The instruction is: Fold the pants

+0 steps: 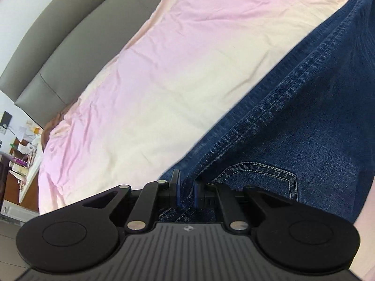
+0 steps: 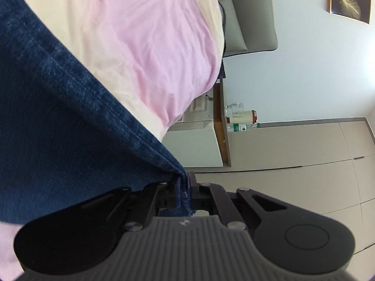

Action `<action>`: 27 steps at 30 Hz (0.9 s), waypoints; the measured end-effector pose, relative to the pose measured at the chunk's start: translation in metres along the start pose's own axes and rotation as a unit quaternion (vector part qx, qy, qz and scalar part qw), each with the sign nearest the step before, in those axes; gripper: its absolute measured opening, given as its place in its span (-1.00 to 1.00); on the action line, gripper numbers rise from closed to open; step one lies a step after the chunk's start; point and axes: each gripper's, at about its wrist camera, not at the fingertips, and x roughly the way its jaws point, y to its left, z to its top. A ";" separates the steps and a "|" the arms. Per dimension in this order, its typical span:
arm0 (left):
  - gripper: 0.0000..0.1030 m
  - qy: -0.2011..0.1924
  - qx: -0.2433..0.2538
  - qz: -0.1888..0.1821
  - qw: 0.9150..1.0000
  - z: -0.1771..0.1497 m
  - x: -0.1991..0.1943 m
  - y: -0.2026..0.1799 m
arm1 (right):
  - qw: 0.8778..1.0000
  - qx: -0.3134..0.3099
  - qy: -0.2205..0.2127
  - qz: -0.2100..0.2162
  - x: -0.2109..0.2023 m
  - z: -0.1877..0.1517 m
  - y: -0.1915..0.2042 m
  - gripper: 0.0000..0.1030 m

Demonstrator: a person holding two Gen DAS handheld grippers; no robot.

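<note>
Dark blue denim pants (image 1: 304, 107) stretch over the pink and cream bed sheet (image 1: 164, 70). My left gripper (image 1: 186, 190) is shut on the pants at the edge near a stitched back pocket (image 1: 264, 173). In the right wrist view the pants (image 2: 58, 107) fill the left side and hang taut above the bed sheet (image 2: 145, 37). My right gripper (image 2: 184, 187) is shut on a corner of the pants, with denim pinched between its jaws.
A grey padded headboard (image 1: 65, 46) runs along the bed's far side. A cluttered desk (image 1: 21, 154) stands at the left. In the right wrist view a white bedside cabinet (image 2: 199, 145) with bottles (image 2: 241, 121) stands on a tiled floor (image 2: 304, 164).
</note>
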 end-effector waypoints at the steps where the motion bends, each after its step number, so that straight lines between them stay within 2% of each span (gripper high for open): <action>1: -0.78 0.003 0.004 0.002 1.000 0.008 0.009 0.001 | 1.000 0.001 0.001 -0.001 0.000 0.003 -0.001 -1.00; 6: -0.78 0.016 0.012 0.004 1.000 0.029 0.055 0.000 | 1.000 -0.021 0.012 -0.005 0.012 0.026 0.010 -1.00; 12: -0.77 0.023 -0.007 -0.010 1.000 0.039 0.090 0.004 | 0.999 -0.040 0.019 -0.008 0.035 0.053 0.030 -1.00; 15: -0.67 0.035 -0.014 -0.018 0.999 0.038 0.104 0.004 | 0.999 -0.048 0.021 -0.006 0.043 0.060 0.041 -1.00; 16: -0.55 0.038 -0.017 -0.017 0.999 0.038 0.107 0.004 | 0.998 -0.050 0.022 -0.006 0.045 0.062 0.045 -1.00; 18: -0.55 0.040 -0.017 -0.021 0.999 0.037 0.110 0.006 | 0.998 -0.051 0.026 -0.004 0.047 0.064 0.051 -0.98; 19: -0.54 0.037 -0.023 -0.023 0.999 0.037 0.108 0.007 | 0.998 -0.051 0.026 -0.003 0.046 0.064 0.054 -0.76; 20: -0.52 0.035 -0.031 -0.027 0.999 0.037 0.109 0.013 | 0.998 -0.053 0.027 -0.004 0.044 0.064 0.056 -0.35; 21: -0.49 0.032 -0.037 -0.032 0.998 0.035 0.105 0.015 | 0.998 -0.055 0.025 -0.006 0.042 0.063 0.057 -0.19; 22: -0.35 0.029 -0.044 -0.039 0.998 0.035 0.100 0.016 | 0.998 -0.055 0.024 -0.009 0.039 0.061 0.058 -0.05; 23: 0.03 0.025 -0.046 -0.045 0.998 0.034 0.094 0.018 | 0.998 -0.055 0.022 -0.010 0.036 0.058 0.058 -0.03; 25: 0.61 0.016 -0.040 -0.032 0.999 0.032 0.079 0.020 | 0.998 -0.055 0.024 -0.009 0.027 0.053 0.057 0.04; 26: 0.60 0.009 -0.031 -0.023 0.999 0.031 0.070 0.020 | 0.998 -0.058 0.022 -0.007 0.021 0.049 0.056 0.20; 27: 0.60 0.009 -0.026 -0.014 1.000 0.030 0.062 0.023 | 0.998 -0.061 0.020 -0.010 0.015 0.046 0.055 0.26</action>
